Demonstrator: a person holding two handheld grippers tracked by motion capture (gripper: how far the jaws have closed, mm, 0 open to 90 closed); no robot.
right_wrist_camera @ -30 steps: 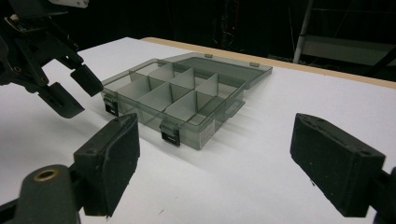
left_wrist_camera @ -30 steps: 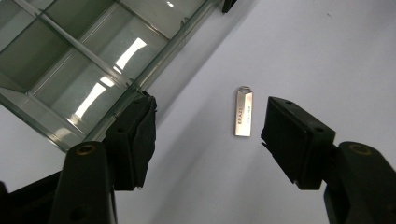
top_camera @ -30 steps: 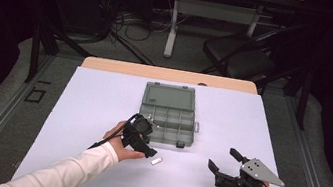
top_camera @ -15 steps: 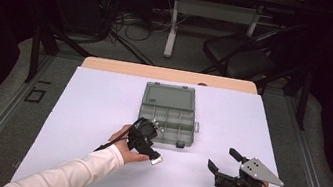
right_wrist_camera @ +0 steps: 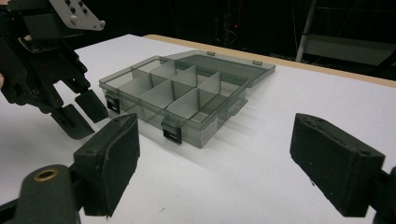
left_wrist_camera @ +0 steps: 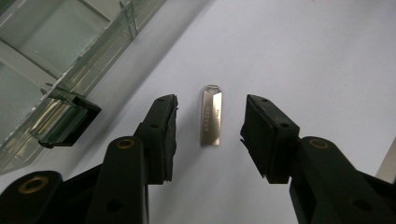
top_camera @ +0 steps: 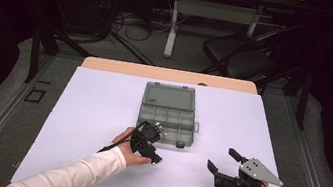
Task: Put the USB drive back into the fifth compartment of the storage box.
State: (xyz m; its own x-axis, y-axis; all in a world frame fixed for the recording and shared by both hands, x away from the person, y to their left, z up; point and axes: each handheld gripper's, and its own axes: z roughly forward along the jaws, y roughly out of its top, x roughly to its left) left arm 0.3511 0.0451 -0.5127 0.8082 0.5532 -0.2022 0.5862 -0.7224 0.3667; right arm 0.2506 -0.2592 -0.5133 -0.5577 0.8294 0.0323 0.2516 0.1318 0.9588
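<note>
A small silver metal USB stick (left_wrist_camera: 211, 115) lies flat on the white tabletop (top_camera: 100, 113), just in front of the smoke-grey clear plastic compartment box (top_camera: 168, 115) that sits open, its lid laid back. The left gripper (left_wrist_camera: 210, 133) points down over the stick — its two black jaws stand on either side of it, parted, with bare table showing between each pad and the metal; they have just been closing in. One black latch (left_wrist_camera: 65, 122) of the box hangs beside the left jaw. Well apart, near the table's front edge, the right gripper (right_wrist_camera: 233, 154) rests low in the person's hand — its jaws spread wide, nothing between them, facing the box.
</note>
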